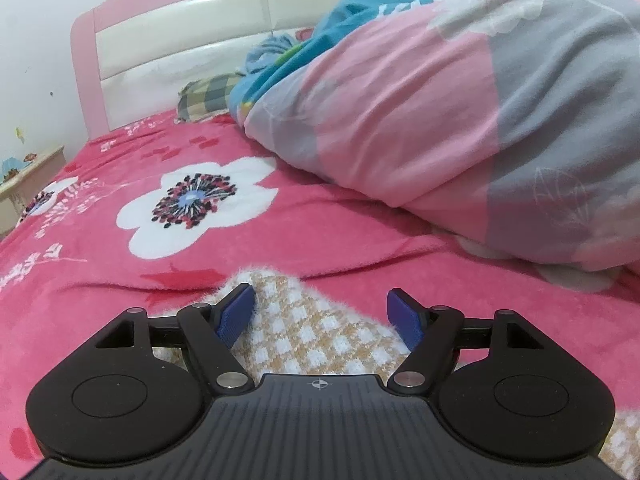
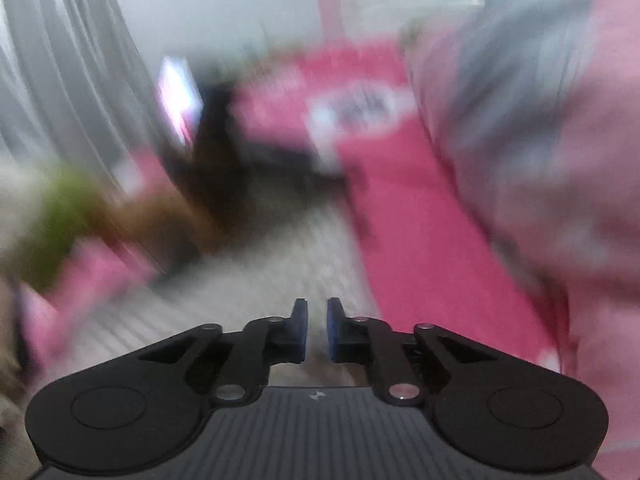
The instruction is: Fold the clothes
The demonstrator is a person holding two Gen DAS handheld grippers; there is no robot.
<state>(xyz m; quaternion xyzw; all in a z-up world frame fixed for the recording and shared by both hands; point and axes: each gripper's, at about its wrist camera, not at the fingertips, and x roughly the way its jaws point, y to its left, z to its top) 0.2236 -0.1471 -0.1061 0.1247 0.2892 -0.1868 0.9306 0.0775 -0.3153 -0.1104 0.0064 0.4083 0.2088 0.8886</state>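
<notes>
Two tongs: left (image 1: 322, 314) gaping over checked knit (image 1: 316, 340), right (image 2: 317, 326) closed.

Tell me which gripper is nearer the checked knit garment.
Left. The left gripper hangs right over the checked knit garment, open jaws straddling its fuzzy edge. The right gripper is shut above a blurred pale fabric; whether that is the same garment cannot be told.

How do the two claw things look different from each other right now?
The left gripper has its jaws wide apart, straddling the checked knit garment; the right gripper is nearly closed. The left view is sharp, the right blurred. Both have blue pads on black arms.
</notes>
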